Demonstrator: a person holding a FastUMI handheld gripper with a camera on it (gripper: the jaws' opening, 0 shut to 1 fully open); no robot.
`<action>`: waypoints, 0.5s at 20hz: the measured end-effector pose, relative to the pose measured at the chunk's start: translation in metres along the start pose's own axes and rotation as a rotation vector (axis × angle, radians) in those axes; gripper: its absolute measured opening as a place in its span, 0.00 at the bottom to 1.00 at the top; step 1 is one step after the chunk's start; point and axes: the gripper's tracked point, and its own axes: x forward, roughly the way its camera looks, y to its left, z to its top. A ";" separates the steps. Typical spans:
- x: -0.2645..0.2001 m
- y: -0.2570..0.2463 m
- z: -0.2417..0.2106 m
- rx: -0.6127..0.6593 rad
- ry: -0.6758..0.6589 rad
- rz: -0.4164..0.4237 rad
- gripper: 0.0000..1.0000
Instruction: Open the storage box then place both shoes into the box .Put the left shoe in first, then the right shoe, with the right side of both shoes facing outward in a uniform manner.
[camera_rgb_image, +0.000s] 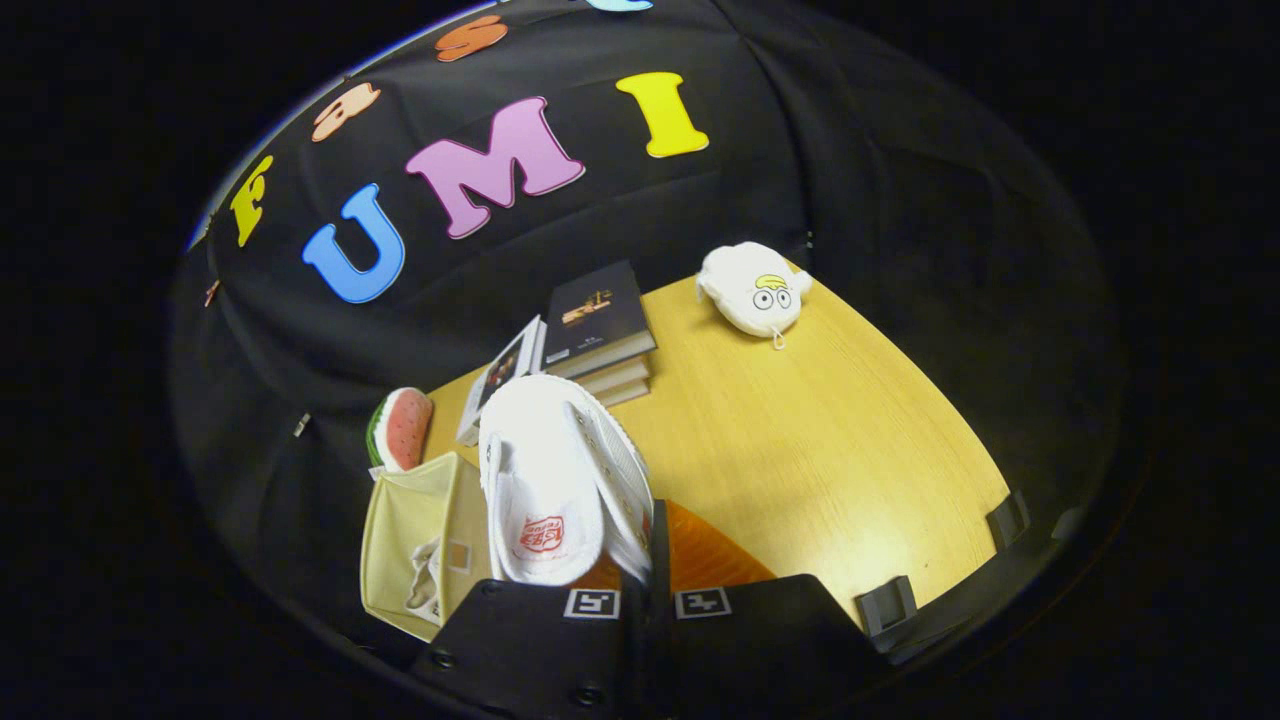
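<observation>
A white canvas shoe (560, 480) with a red logo on its tongue hangs in the air, tilted, above the wooden table (800, 440). My gripper (648, 575) is shut on the shoe's side wall by the lace eyelets. To the left of the shoe stands the pale yellow storage box (410, 530), open, with another white shoe (428, 585) partly showing inside it. The held shoe hides part of the box's right wall.
A stack of dark books (598, 330) lies beyond the shoe, with one more book (500, 375) leaning on it. A watermelon-slice toy (402, 428) sits behind the box. A white plush toy (755, 290) rests at the table's far side. An orange surface (705, 555) shows under the fingers.
</observation>
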 end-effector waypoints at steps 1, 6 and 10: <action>-0.003 0.019 0.003 -0.003 -0.001 0.024 0.05; 0.000 0.109 -0.015 0.023 0.062 0.133 0.05; 0.012 0.163 -0.050 0.034 0.147 0.156 0.05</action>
